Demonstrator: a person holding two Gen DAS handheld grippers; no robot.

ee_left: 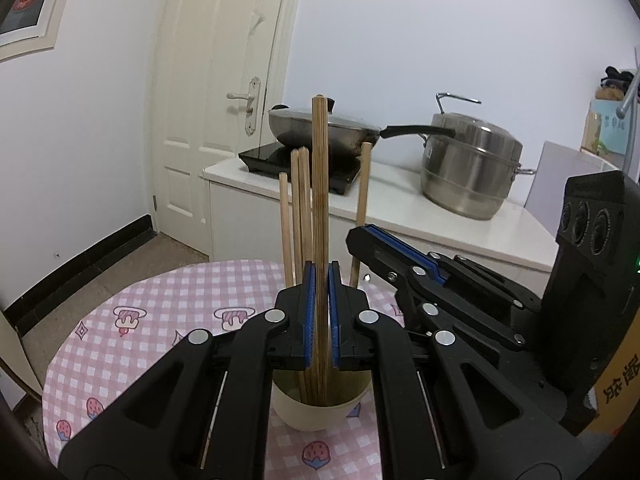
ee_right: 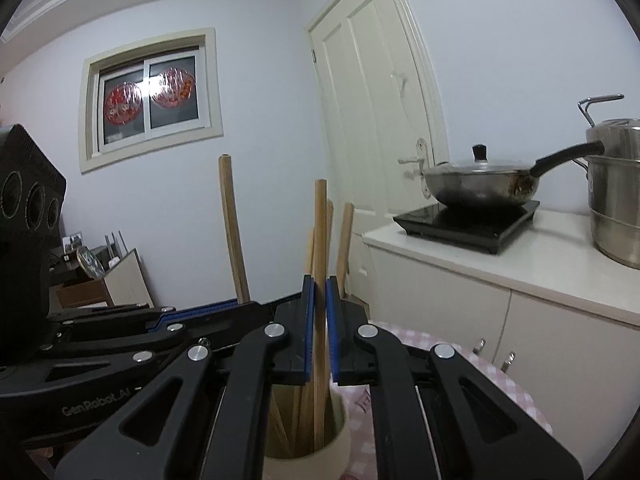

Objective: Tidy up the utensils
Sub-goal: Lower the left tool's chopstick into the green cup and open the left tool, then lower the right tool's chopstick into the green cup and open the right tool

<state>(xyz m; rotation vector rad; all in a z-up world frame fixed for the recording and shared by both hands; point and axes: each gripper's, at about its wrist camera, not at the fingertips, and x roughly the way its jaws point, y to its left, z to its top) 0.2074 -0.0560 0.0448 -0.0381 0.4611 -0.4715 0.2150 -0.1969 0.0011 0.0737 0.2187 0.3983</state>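
A beige cup (ee_left: 320,412) stands on the pink checked tablecloth (ee_left: 160,320) and holds several wooden chopsticks upright. My left gripper (ee_left: 321,270) is shut on one tall chopstick (ee_left: 320,184) just above the cup, with the stick's lower end inside the rim. The right gripper (ee_left: 362,236) reaches in from the right, close beside it, and another stick (ee_left: 363,184) rises behind its tip. In the right wrist view, my right gripper (ee_right: 320,282) is shut on a chopstick (ee_right: 320,232) whose foot is in the cup (ee_right: 308,452). The left gripper (ee_right: 256,306) lies to its left, with its stick (ee_right: 232,232) standing above it.
Behind the table runs a white counter (ee_left: 400,208) with a black induction hob (ee_left: 280,160), a lidded wok (ee_left: 320,128) and a steel steamer pot (ee_left: 472,168). A white door (ee_left: 216,120) is at the back left. A cardboard box (ee_left: 616,384) sits at the right.
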